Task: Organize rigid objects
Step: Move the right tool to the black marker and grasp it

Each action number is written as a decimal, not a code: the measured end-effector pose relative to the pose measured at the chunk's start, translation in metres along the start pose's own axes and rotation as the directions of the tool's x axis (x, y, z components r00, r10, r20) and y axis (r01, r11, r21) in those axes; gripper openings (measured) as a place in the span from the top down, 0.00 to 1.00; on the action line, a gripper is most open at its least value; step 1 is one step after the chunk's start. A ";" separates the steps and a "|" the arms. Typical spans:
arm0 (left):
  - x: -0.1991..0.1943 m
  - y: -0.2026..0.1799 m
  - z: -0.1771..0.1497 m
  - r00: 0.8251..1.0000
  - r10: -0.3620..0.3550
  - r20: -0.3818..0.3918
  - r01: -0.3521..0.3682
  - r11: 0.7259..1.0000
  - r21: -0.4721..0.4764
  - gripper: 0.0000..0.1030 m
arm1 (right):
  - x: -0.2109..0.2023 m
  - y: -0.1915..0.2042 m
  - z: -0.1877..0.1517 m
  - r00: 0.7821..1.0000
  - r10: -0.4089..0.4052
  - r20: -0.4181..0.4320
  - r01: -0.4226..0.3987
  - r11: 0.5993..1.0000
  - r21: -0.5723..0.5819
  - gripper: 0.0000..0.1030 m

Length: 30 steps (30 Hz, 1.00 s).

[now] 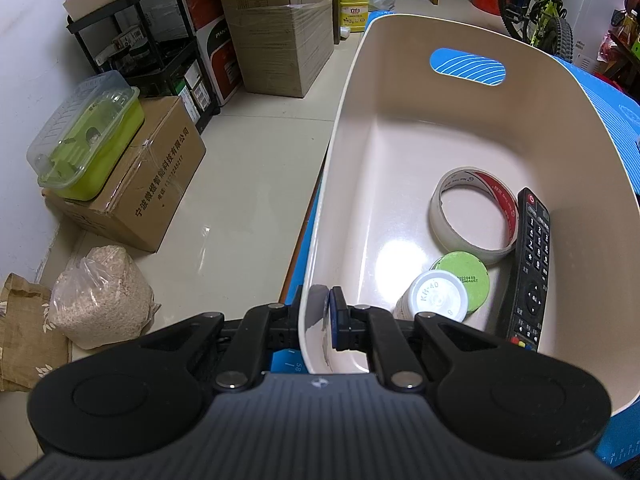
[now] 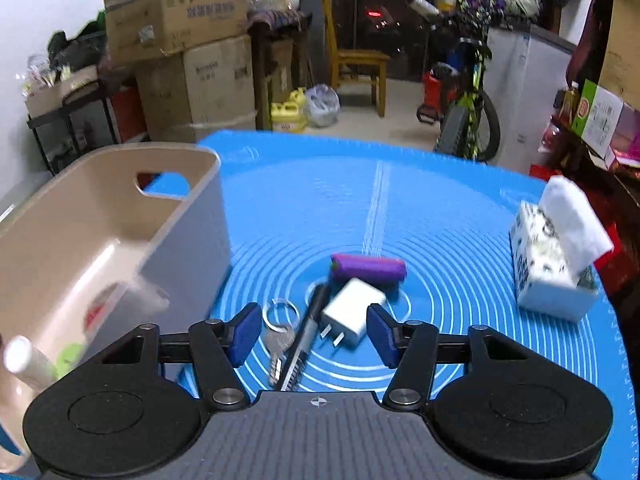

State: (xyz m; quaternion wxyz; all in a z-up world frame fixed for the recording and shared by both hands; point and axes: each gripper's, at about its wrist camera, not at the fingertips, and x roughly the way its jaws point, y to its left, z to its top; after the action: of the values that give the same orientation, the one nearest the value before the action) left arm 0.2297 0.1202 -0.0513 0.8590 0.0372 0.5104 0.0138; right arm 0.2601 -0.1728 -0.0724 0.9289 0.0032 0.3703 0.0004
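The left gripper (image 1: 318,316) pinches the bin (image 1: 460,128) wall, bin holding one tape roll (image 1: 472,216), one remote (image 1: 528,264) and two jars (image 1: 436,296), while the right gripper (image 2: 312,334) gapes over one key (image 2: 278,344), pen (image 2: 306,336) and charger (image 2: 352,312).

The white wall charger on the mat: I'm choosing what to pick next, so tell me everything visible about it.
The white, blocky plastic wall charger lies flat on the blue ringed silicone mat, its two metal prongs pointing toward the camera. It sits between the open right claw's fingers, untouched by them. A purple cylindrical object lies just behind it, seemingly touching; a black pen lies alongside its left edge. It looks intact, slightly blurred.
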 end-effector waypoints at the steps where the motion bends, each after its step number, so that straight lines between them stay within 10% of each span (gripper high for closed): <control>1: 0.000 0.000 0.000 1.000 0.001 0.000 -0.001 1.000 0.001 0.88 | 0.005 0.000 -0.003 1.000 -0.004 -0.008 0.004 1.000 0.002 0.41; 30: 0.000 0.001 0.000 1.000 -0.010 0.001 0.010 1.000 -0.002 0.88 | 0.052 0.019 -0.029 0.997 -0.006 -0.079 0.006 1.000 0.003 0.73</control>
State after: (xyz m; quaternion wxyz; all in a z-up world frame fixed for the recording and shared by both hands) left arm 0.2294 0.1217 -0.0511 0.8594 0.0337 0.5101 0.0102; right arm 0.2776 -0.1539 -0.1289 0.9135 0.0034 0.4068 -0.0029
